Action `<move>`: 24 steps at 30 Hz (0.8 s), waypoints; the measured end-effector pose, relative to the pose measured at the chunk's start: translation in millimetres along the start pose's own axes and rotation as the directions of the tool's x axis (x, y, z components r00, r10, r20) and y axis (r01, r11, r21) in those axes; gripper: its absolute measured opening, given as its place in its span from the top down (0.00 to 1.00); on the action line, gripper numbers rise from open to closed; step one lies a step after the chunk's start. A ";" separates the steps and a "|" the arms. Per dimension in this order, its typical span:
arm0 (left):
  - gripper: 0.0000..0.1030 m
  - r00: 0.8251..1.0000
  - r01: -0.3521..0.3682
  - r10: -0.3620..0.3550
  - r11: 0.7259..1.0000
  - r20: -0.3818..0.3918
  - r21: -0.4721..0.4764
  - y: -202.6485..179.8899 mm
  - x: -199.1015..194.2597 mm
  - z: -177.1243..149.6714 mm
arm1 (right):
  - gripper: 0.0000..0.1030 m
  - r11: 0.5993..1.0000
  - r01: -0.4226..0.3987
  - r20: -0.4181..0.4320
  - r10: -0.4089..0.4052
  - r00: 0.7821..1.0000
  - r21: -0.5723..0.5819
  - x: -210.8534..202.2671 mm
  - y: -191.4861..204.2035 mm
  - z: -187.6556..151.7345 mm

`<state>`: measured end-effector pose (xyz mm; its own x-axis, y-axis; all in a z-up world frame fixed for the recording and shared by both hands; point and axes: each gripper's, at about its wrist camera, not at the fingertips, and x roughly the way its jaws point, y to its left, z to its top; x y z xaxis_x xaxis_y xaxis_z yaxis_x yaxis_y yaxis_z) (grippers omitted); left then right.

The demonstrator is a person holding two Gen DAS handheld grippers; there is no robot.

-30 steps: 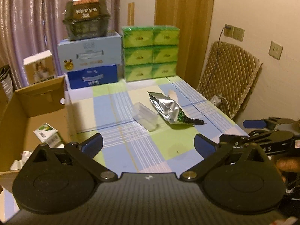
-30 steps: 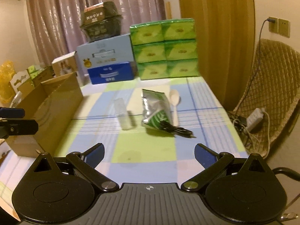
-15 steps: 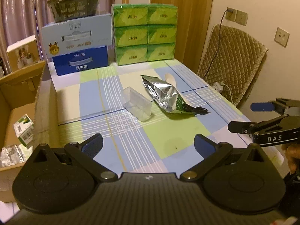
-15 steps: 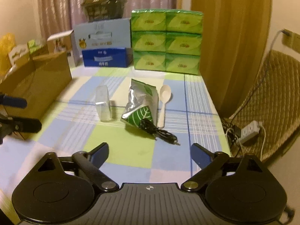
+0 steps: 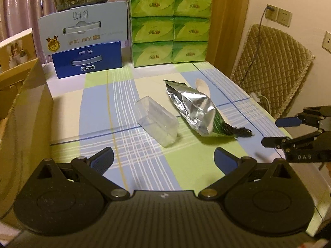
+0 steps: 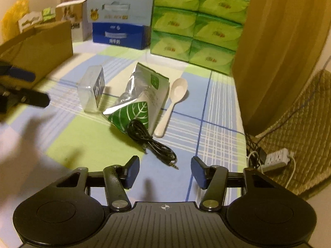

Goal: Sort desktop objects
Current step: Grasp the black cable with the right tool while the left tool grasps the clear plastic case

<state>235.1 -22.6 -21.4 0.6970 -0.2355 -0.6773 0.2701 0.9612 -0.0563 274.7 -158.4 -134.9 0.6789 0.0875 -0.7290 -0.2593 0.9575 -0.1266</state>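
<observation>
On the checked tablecloth lie a clear plastic box [image 5: 158,122] [image 6: 92,91], a silver and green foil pouch [image 5: 194,107] [image 6: 140,95], a white spoon [image 6: 175,101] [image 5: 203,85] and a coiled black audio cable [image 6: 151,138] [image 5: 240,131] against the pouch's green end. My left gripper [image 5: 163,158] hangs open over the cloth, short of the clear box, with nothing in it. My right gripper [image 6: 165,166] is closing. Its pads stand apart just short of the cable's plug and press on nothing. Each gripper shows in the other's view: right gripper [image 5: 279,132], left gripper [image 6: 31,86].
An open cardboard box [image 5: 24,113] [image 6: 39,47] stands along the table's left side. Stacked green tissue packs [image 5: 169,26] and blue milk cartons [image 5: 86,62] line the back. Past the right table edge are a quilted chair [image 5: 273,68] and a power strip [image 6: 277,159].
Both grippers have come forward and lower toward the objects, which now look larger. The right gripper's jaws have narrowed from wide apart, and its view has rolled.
</observation>
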 end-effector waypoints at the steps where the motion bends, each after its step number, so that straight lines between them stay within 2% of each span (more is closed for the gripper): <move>1: 0.02 1.000 -0.002 0.002 1.000 0.001 -0.002 -0.4 5.3 1.7 | 0.60 1.000 -0.009 -0.005 0.009 1.000 -0.013 4.8 -1.0 0.3; 7: 0.10 1.000 -0.025 0.026 1.000 0.010 -0.013 -4.8 36.3 13.7 | 0.67 0.994 -0.053 -0.027 0.051 0.998 -0.095 31.0 -3.0 6.3; 15: 0.12 0.999 -0.037 0.037 0.999 -0.008 -0.030 -4.2 69.2 20.5 | 0.68 0.978 -0.094 -0.036 0.089 0.995 -0.185 56.5 -4.6 9.9; 18: 0.12 1.000 -0.031 0.031 0.998 -0.007 -0.048 -0.9 76.4 24.3 | 0.69 0.977 -0.114 -0.031 0.110 0.993 -0.181 59.6 -6.3 10.9; 22: 0.13 0.999 -0.036 0.035 0.998 -0.009 -0.050 0.1 86.1 28.4 | 0.77 0.977 -0.117 -0.036 0.113 0.993 -0.180 60.3 -3.5 11.8; 23: 0.15 0.999 -0.037 0.036 0.998 -0.014 -0.052 1.1 88.9 29.4 | 0.78 0.976 -0.116 -0.033 0.112 0.993 -0.183 59.8 -2.2 11.9; 24: 0.23 0.999 -0.038 0.037 0.998 -0.019 -0.054 1.9 91.3 30.4 | 0.83 0.977 -0.118 -0.040 0.113 0.993 -0.177 59.4 -1.5 12.1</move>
<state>319.4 -46.7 -61.1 0.6934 -0.1971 -0.6931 0.2075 0.9757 -0.0699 323.7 -151.3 -169.9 0.6176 0.1839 -0.7647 -0.4549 0.8767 -0.1565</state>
